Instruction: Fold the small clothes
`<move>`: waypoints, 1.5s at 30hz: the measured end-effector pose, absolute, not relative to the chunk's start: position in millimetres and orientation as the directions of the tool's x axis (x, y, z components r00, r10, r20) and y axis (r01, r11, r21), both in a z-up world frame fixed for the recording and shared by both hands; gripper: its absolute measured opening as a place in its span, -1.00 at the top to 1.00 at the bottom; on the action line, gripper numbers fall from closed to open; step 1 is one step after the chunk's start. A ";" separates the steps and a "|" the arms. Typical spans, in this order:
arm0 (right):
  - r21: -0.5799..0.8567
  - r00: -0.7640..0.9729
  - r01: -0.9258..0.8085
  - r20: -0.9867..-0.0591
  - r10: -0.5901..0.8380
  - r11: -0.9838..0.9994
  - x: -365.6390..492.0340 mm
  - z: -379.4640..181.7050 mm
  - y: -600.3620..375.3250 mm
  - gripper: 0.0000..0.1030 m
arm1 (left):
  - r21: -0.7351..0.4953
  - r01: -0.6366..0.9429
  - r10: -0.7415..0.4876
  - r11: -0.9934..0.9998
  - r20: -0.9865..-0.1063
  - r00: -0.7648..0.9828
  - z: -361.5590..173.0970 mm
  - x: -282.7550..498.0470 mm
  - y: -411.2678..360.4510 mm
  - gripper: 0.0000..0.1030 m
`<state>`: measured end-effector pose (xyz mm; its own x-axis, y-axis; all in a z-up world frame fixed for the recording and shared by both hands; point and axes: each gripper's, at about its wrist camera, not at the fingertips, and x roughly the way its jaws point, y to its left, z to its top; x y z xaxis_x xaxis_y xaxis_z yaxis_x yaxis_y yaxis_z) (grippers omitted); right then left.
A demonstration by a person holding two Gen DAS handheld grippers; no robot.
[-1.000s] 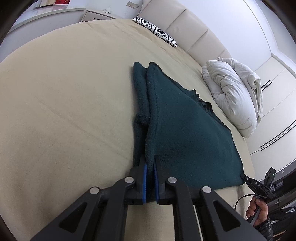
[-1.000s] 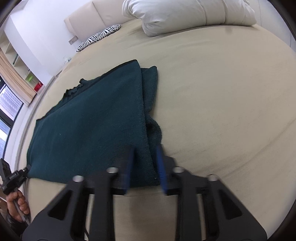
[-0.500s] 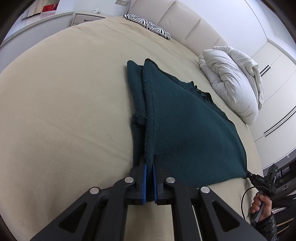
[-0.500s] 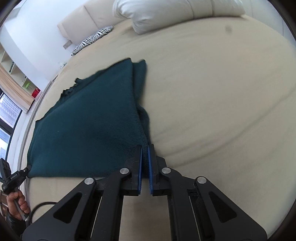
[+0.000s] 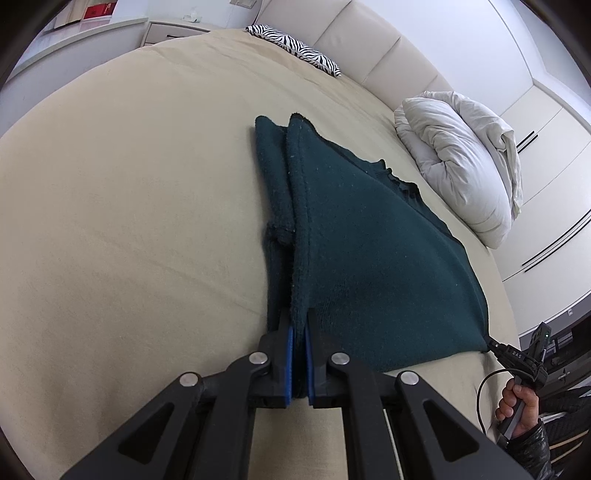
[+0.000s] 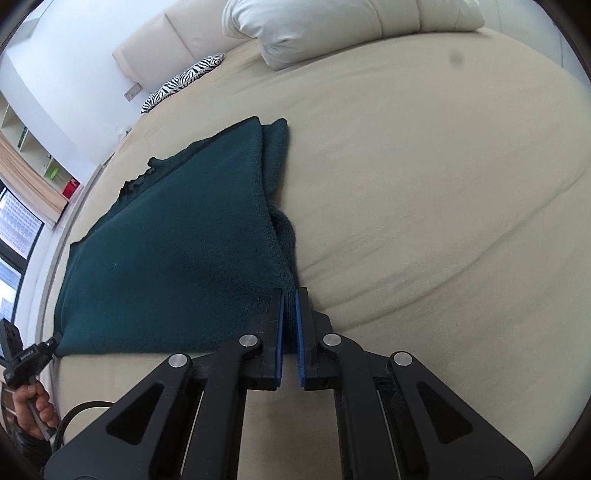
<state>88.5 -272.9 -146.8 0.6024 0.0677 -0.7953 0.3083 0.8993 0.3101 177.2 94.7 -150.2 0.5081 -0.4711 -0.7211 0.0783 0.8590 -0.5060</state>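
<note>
A dark teal knit garment point(image 5: 369, 251) lies spread on the beige bed point(image 5: 129, 221), one side folded over itself. My left gripper point(image 5: 297, 321) is shut on the garment's near corner at its folded edge. In the right wrist view the same garment point(image 6: 177, 251) stretches away to the left. My right gripper point(image 6: 289, 299) is shut on its other near corner, beside a bunched sleeve. The right gripper also shows at the lower right of the left wrist view point(image 5: 517, 358), at the garment's corner. The left gripper shows at the lower left of the right wrist view point(image 6: 29, 358).
A white rumpled duvet point(image 5: 461, 158) lies at the head of the bed near the padded headboard point(image 5: 369, 40). A zebra-print pillow point(image 5: 295, 48) sits farther along. A nightstand point(image 5: 173, 29) and shelves point(image 6: 37, 162) stand beyond the bed. Wardrobe doors point(image 5: 546, 147) stand at the right.
My right gripper has closed from open onto the garment's corner. The left gripper stayed shut on its corner, and both views have shifted slightly.
</note>
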 end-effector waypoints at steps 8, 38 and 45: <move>0.301 0.600 0.314 -0.798 0.057 0.900 88.8 -146.5 -270.0 0.91 | -0.514 0.067 -0.464 0.855 -0.700 0.542 -149.7 163.9 97.7 0.88; 0.359 0.665 0.295 -0.743 0.080 0.886 91.1 -85.3 -272.6 0.58 | -0.432 0.116 -0.396 0.894 -0.645 0.654 -83.4 191.7 72.3 0.16; 0.497 0.635 0.044 -0.684 0.360 0.867 189.1 -91.0 -198.0 0.57 | -0.318 0.215 -0.377 0.923 -0.651 0.659 -87.0 265.4 -7.4 0.16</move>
